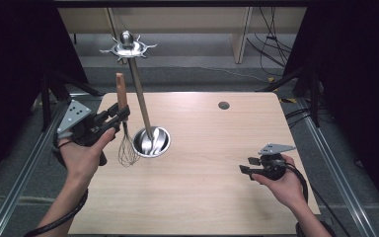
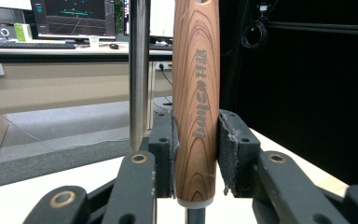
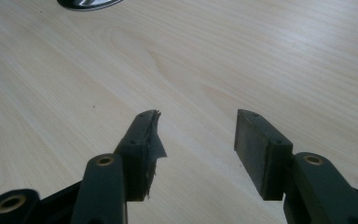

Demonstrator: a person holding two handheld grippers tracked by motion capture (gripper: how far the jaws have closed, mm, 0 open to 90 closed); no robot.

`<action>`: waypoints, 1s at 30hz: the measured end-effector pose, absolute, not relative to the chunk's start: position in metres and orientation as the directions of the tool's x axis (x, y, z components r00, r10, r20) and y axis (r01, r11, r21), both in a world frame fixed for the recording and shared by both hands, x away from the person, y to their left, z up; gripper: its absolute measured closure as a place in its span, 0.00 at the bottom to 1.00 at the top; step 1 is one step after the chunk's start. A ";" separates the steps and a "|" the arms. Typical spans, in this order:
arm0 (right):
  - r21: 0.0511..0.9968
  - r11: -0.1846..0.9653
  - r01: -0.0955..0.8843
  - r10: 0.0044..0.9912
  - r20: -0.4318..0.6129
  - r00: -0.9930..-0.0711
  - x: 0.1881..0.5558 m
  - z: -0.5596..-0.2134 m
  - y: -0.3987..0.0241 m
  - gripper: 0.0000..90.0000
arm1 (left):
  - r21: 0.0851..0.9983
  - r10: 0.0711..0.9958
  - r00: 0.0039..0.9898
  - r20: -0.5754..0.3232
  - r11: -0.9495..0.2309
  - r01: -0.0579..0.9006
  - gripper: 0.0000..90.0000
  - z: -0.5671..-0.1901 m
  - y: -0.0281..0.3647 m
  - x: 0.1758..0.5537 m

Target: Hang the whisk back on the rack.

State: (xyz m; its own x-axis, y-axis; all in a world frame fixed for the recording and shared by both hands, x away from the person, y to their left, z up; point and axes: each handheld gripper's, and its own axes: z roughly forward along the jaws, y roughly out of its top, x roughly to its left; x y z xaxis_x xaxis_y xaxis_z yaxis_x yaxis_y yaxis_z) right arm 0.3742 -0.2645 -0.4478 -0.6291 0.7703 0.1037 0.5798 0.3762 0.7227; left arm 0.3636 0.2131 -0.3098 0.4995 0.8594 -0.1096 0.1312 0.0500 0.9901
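Observation:
A whisk with a wooden handle hangs upright above the table, wire head down. My left gripper is shut on that handle, both pads pressed against the wood. Just right of it stands a steel utensil stand: a round base with spoons in it, a slanting pole and a hooked crown on top. The pole rises close behind the handle in the left gripper view. My right gripper hovers low over the table's right side, open, with nothing between its jaws.
The light wooden table has a small round grommet near its far edge. Black curtains and stands flank both sides. Cables lie on the floor at the back right. The base's rim shows at the top of the right gripper view.

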 end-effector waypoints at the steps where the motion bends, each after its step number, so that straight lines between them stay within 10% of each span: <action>1: 0.723 0.376 0.580 0.771 0.102 -0.628 0.374 -0.448 -0.265 0.56 | 0.990 0.860 0.498 -0.109 0.050 0.130 0.76 -0.309 0.213 0.364; 30: 0.724 0.378 0.578 0.771 0.100 -0.629 0.375 -0.448 -0.265 0.56 | 0.989 0.865 0.496 -0.080 0.006 0.150 0.76 -0.290 0.218 0.368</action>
